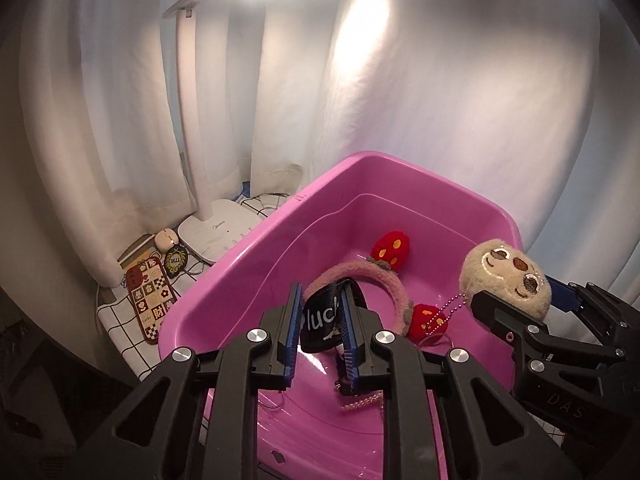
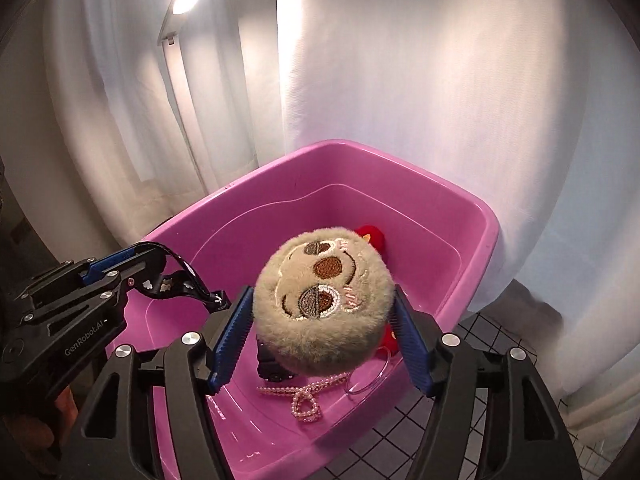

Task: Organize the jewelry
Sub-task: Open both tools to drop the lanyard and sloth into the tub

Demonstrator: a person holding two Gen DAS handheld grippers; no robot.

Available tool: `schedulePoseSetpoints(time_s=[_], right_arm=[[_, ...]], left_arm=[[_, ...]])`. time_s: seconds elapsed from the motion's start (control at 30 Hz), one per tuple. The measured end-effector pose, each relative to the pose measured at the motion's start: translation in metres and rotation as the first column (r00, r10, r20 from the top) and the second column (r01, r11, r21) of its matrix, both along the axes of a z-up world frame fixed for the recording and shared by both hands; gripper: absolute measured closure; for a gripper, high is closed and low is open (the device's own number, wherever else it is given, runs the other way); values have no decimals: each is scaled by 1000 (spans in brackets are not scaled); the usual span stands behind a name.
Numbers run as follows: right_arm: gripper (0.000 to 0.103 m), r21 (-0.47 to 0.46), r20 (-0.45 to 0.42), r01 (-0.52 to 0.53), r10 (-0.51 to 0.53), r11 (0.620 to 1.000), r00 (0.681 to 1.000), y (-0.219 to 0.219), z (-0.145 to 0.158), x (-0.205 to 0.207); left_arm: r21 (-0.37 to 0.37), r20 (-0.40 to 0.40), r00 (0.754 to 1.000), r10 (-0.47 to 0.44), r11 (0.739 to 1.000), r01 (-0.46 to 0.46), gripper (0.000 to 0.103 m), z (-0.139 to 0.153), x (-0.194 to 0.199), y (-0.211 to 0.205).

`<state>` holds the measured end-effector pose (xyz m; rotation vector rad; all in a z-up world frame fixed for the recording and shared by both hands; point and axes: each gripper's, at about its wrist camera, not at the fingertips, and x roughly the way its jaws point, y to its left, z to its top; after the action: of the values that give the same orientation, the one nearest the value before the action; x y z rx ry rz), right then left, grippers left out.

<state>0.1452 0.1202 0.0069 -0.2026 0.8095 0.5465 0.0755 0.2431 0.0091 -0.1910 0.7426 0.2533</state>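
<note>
Your biggest thing here is the pink tub (image 2: 460,216), standing on a grid-patterned cloth (image 2: 404,440) before white curtains (image 1: 460,120). A white desk lamp (image 1: 218,224) stands left of the tub in the left wrist view, with a patterned pouch (image 1: 150,300) lying near its base.

Over the tub, your right gripper (image 2: 322,314) has its blue pads on either side of a round plush face charm (image 2: 320,300); the left pad seems to brush the fur, the right one shows a sliver of gap, so you are at most loosely around it (whether it is truly held, I cannot tell). A bead chain (image 1: 450,306) hangs from the charm.

Your left gripper (image 1: 320,324) stands partly apart, with a black strap (image 1: 320,316) lettered in white between the pads, lying against the right one.

Inside the tub lie a pink fuzzy headband (image 1: 384,280) with red plush ends (image 1: 390,246), and a pearl necklace (image 2: 308,396) at the near wall.
</note>
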Motion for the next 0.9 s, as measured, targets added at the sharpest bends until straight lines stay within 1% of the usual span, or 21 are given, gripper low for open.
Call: schedulePoseSetpoints(time_s=[0.03, 0.07, 0.1, 0.13, 0.17, 0.27, 0.47, 0.57, 0.9], right_arm=[[34, -5, 12, 8, -8, 1000, 1000, 0, 1, 0], [32, -8, 24, 16, -15, 1000, 1000, 0, 2, 1], [32, -8, 30, 21, -20, 1000, 999, -1, 3, 1], [32, -6, 33, 24, -24, 1000, 999, -2, 3, 2], [32, -4, 38, 31, -31, 1000, 999, -4, 5, 2], [32, 0, 43, 48, -48, 999, 998, -10, 7, -1], [32, 6, 43, 62, -62, 998, 997, -22, 10, -11], [32, 5, 44, 64, -64, 998, 997, -23, 10, -15], [32, 1, 55, 67, -67, 998, 996, -33, 12, -29]], left_arm=[[7, -5, 1000, 9, 1000, -9, 62, 0, 0, 1], [15, -7, 1000, 20, 1000, -20, 34, 0, -1, 3], [23, 2, 999, 33, 999, -33, 23, 1, -3, 4], [30, 18, 999, 40, 999, -41, 20, 3, -5, 5], [36, 23, 999, 42, 998, -42, 20, 5, -7, 6], [58, 3, 999, 49, 997, -49, 20, 9, -5, 3], [73, -28, 999, 39, 997, -37, 19, 11, -5, -5], [75, -30, 999, 39, 997, -37, 16, 11, -6, -8], [83, -45, 997, 57, 995, -53, 16, 9, -12, -9]])
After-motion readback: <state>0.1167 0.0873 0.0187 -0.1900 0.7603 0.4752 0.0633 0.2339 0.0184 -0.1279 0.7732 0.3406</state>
